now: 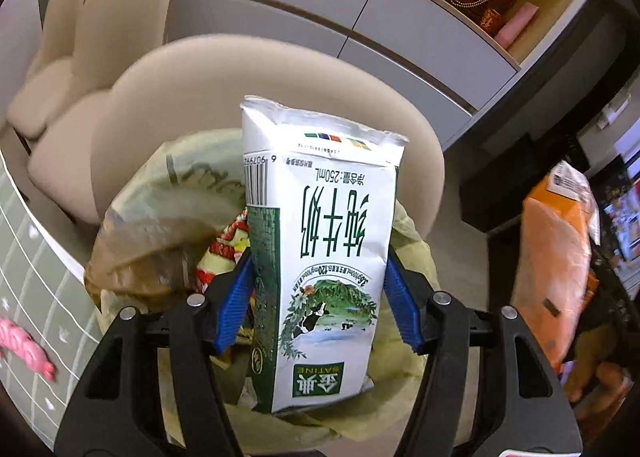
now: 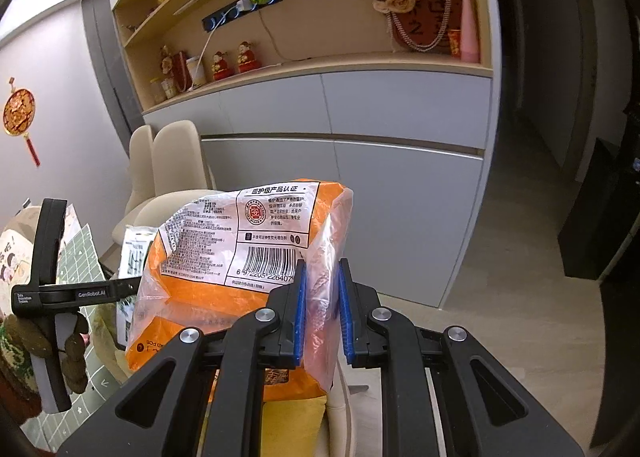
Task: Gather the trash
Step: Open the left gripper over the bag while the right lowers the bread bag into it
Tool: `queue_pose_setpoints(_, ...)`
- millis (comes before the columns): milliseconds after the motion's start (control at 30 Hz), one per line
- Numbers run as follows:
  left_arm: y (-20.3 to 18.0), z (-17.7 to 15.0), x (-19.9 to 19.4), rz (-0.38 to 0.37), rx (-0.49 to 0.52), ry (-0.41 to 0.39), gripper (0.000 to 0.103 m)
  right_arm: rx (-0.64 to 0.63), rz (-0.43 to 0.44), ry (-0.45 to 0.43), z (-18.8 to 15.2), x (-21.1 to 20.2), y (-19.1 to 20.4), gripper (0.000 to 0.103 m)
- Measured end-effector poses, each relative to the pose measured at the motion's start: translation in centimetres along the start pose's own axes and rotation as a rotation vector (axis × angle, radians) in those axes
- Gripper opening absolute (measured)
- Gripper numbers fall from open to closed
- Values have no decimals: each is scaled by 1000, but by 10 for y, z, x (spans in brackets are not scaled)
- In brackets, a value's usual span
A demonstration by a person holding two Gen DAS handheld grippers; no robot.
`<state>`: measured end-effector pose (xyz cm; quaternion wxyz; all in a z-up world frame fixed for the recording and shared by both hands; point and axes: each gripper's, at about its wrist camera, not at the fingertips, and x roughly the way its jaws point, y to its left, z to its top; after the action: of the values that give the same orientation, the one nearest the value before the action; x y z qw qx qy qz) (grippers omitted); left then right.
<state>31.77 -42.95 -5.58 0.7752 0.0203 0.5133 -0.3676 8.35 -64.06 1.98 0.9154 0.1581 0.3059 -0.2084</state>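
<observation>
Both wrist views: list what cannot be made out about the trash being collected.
- Trash bag contents, left wrist view: mostly hidden behind the milk carton held in the left hand-held gripper.
- Brown wrapper in the bag, left wrist view: motion-blurred, unreadable.
- Orange package bottom, right wrist view: hidden by the right hand-held gripper.
- Same package's small print: too small to read.

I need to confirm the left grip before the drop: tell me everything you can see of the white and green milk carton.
The white and green milk carton is a small paperboard box printed with a cow in a meadow, a barcode and large green characters. It is held upside down, its crimped end seam uppermost and slightly crumpled. The left gripper clamps its sides between blue ribbed pads. It hangs over the yellowish trash bag, which already holds wrappers.
</observation>
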Motion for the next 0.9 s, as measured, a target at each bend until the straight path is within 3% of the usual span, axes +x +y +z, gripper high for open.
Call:
queue_pose_setpoints(100, 15, -3, -22, -31, -58, -38, 66, -23, 39, 3, 7, 12, 12, 15)
queue_pose_setpoints(300, 58, -10, -98, 14, -197, -201, 66, -137, 188, -6, 30, 45, 78, 15)
queue_pose_setpoints(400, 76, -23, -135, 55, -226, -261, 66, -192, 245, 41, 31, 72, 117, 15)
queue_pose_setpoints(633, 110, -74, -185, 213, -228, -273, 66, -396, 161, 179, -9, 132, 181, 15)
queue_pose_setpoints(767, 139, -99, -192, 224, -304, -246, 66, -381, 155, 300, -24, 150, 178, 15)
queue_pose_setpoints(900, 155, -117, -189, 213, -348, -221, 66, -369, 104, 341, -27, 155, 169, 15)
